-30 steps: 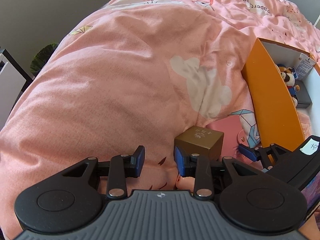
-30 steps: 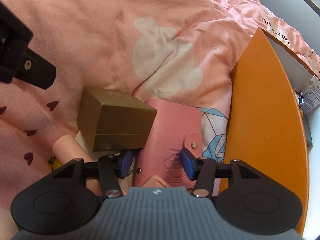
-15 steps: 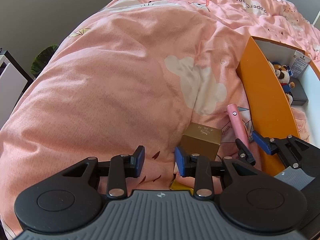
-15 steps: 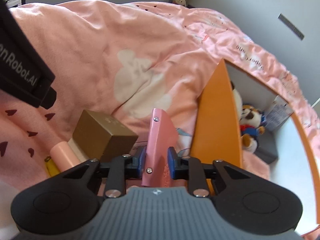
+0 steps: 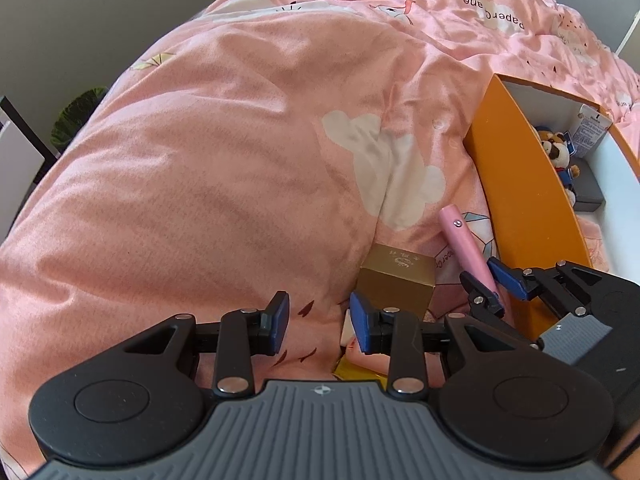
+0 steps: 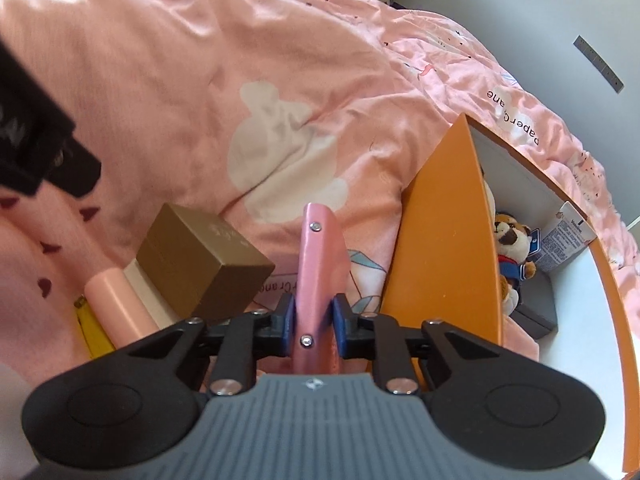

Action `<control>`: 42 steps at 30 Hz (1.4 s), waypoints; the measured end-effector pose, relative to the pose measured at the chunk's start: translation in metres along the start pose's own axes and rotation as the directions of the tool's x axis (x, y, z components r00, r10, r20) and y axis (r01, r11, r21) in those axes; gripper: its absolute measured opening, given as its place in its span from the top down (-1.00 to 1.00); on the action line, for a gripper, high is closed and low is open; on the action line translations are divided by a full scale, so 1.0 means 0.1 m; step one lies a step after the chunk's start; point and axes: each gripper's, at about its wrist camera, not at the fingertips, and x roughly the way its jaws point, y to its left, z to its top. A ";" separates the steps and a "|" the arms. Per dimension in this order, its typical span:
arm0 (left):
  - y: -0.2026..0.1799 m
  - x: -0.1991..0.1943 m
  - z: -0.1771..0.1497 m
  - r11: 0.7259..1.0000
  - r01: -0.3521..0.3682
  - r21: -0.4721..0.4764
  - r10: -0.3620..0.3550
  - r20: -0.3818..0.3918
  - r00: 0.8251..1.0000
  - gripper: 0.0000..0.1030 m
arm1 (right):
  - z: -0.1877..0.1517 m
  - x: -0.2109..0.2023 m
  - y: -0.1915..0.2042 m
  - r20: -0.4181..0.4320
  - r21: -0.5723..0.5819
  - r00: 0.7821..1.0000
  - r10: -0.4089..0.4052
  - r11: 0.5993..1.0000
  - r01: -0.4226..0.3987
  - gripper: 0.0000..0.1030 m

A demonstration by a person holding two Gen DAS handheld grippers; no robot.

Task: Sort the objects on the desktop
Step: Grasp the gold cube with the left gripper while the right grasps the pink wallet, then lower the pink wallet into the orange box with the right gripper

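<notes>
A pink quilt [image 5: 224,168], soft and rumpled, printed with white clouds and small dark marks, fills nearly all of both views. On it lies an open orange box [image 6: 444,240] with stiff flat walls and a white lining; its far end and right side are cut off by the frame edge in the right wrist view. Inside it, partly hidden behind the near orange wall, sit a plush dog [image 6: 510,248], a dark grey case [image 6: 538,312] and a small printed carton [image 6: 570,236] whose text is too small to read.

Left of the orange box, a gold cube-shaped gift box [image 6: 200,260] with a faint embossed lid rests on a white slab-like item of which only an edge shows. Against that stack lie a smooth peach cylinder [image 6: 118,308] and a yellow item [image 6: 90,328], mostly covered and hard to identify.

The right gripper [image 6: 314,322] has just been closing its jaws and now clamps a pink snap-button card wallet [image 6: 320,264] edge-up between the pads, held above the quilt between the gift box and the orange box's near wall. The left gripper [image 5: 318,322] hangs over the quilt just left of the gift box, fingers narrowly apart with only fabric between them.
</notes>
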 end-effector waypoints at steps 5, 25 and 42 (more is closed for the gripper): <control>0.07 -0.01 0.03 0.996 0.068 -0.051 -0.069 -0.008 0.998 0.17 | 0.07 -0.17 -0.22 0.048 0.079 0.994 0.103 0.991 -0.106 0.65; 0.24 0.39 0.20 0.876 0.233 -0.423 -0.277 -0.046 0.960 -0.13 | 0.37 -0.79 -1.55 0.256 0.328 0.905 0.341 0.849 -0.413 0.65; 0.18 0.93 0.17 0.851 0.147 -0.504 -0.240 -0.125 0.963 -0.37 | -0.03 -0.85 -2.52 0.199 0.479 0.961 0.194 0.836 -0.268 0.65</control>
